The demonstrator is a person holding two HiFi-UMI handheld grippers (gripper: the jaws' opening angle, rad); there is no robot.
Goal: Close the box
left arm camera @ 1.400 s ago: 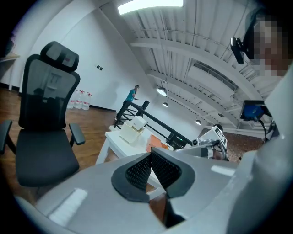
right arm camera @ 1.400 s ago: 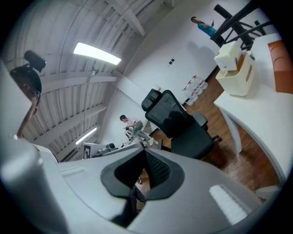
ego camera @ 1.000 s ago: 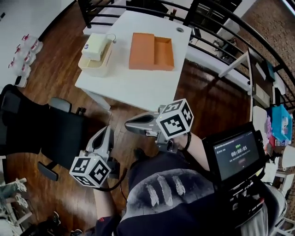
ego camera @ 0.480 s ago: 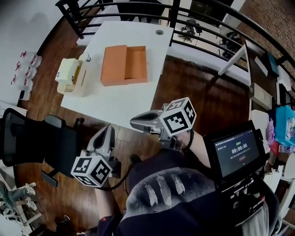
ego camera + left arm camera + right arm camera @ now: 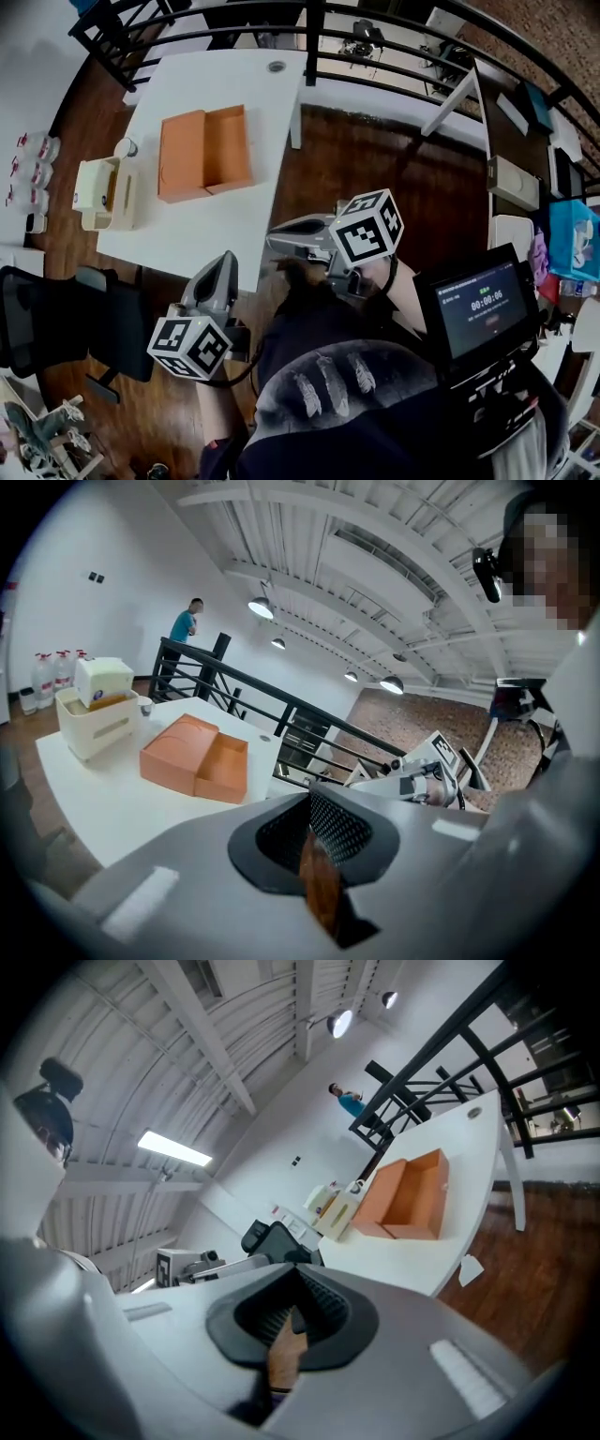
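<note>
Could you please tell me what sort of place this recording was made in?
Probably a loft-style office or lab: a white table holding an open orange box, a black office chair, and a black railing on a wooden floor.

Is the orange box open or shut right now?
Open. The box lies spread on the table: its hollow half faces up, uncovered, with the other half flat beside it.

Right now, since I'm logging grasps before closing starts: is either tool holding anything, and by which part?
Nothing is held; the left tool and right tool are both empty.
</note>
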